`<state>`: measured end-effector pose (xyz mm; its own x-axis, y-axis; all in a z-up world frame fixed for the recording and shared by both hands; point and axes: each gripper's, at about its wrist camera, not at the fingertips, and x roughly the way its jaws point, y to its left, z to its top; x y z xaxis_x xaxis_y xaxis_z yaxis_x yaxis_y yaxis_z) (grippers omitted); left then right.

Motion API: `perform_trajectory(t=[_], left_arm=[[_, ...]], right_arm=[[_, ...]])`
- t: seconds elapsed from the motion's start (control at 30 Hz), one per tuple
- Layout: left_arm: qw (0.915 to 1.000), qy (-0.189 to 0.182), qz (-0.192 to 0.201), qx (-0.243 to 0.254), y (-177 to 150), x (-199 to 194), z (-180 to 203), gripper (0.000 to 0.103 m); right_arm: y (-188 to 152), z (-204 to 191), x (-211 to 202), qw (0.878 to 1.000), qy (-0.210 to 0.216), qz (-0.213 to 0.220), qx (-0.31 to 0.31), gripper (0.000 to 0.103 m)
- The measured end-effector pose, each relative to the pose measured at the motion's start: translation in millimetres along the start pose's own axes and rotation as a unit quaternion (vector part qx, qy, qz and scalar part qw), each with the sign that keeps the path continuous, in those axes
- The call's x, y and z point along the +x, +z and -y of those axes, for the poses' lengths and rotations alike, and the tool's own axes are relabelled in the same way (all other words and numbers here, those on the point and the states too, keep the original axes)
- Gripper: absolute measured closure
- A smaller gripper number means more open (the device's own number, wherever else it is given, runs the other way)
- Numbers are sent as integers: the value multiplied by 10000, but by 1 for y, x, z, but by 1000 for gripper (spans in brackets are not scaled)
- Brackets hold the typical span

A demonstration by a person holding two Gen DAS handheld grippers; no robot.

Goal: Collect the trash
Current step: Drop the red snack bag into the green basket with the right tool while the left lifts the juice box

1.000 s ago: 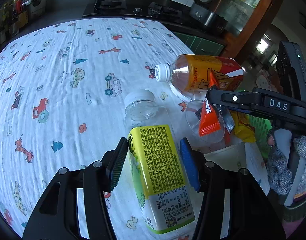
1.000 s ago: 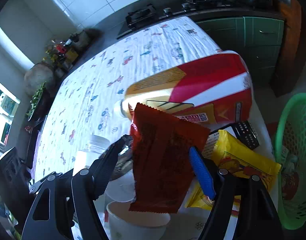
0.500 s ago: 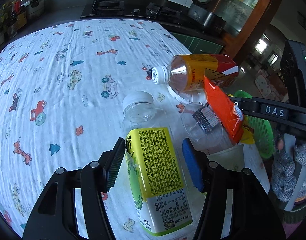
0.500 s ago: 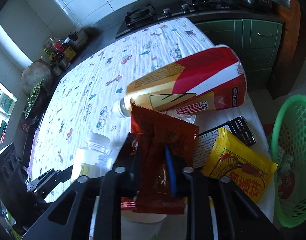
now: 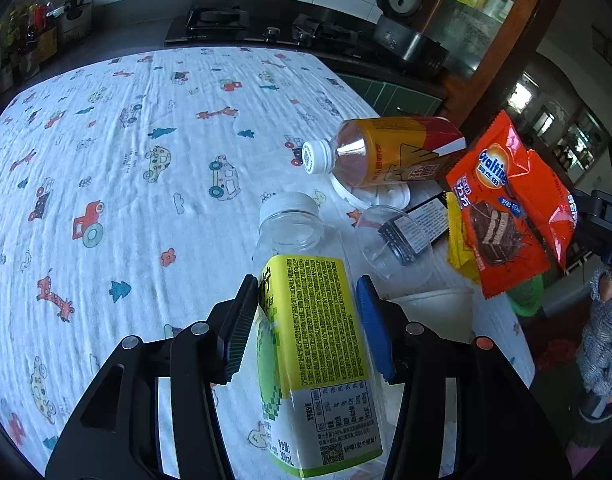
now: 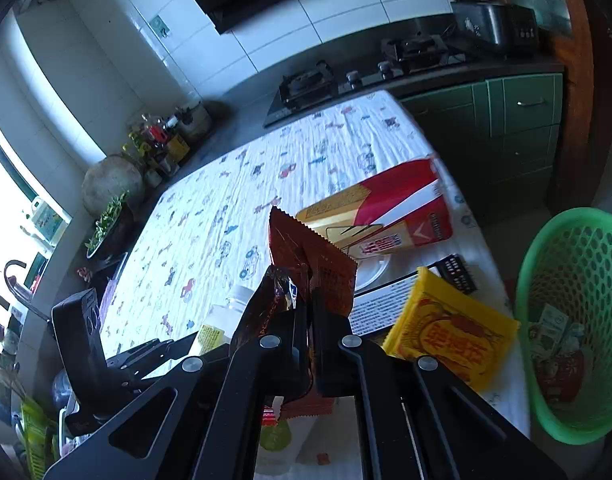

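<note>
A clear bottle with a yellow-green label (image 5: 314,340) lies between the pads of my left gripper (image 5: 308,284). Its jaws are closing and both pads touch the bottle's sides. My right gripper (image 6: 310,304) has its jaws closing tight on an orange-red snack wrapper (image 6: 314,252). In the left wrist view that wrapper (image 5: 502,216) hangs in the air to the right, above the table. A green mesh basket (image 6: 578,320) with some trash in it stands on the floor beyond the table's right edge.
An orange tea bottle (image 5: 390,152) lies on its side on the cartoon-print tablecloth (image 5: 125,160). Near it are a yellow packet (image 6: 450,332), a clear plastic cup (image 5: 394,240), a white paper cup (image 5: 438,304) and a black-and-white packet (image 5: 426,216). A stove and counter run along the back.
My right gripper closed on the orange-red wrapper and lifted it up off the pile. The left gripper stayed around the labelled bottle and tightened slightly.
</note>
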<state>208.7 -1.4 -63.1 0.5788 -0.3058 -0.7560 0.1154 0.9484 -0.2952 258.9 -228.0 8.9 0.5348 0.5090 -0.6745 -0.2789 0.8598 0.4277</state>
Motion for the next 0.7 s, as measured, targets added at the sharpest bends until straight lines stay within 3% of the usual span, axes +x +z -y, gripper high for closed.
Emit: perform_trajectory(t=[0.13,0.37,0.57,0.7], left_arm=[[9996,-86,250,48,3,-26,4,53],[9970,-459,581,227,20,-58,31,54],[9929,-898,545,554,39,-49,85,54],[9888,-1160,440,826,53,-29,132,54]], right_arm=[[-1,16,-26,9997,-33,237,85,100],[-5,81,-62,9950,-644,548,537,100],[-15,150,-77,9850,-1419,625,756,99],[-20,196,-78,9803,-1586,626,997,91]])
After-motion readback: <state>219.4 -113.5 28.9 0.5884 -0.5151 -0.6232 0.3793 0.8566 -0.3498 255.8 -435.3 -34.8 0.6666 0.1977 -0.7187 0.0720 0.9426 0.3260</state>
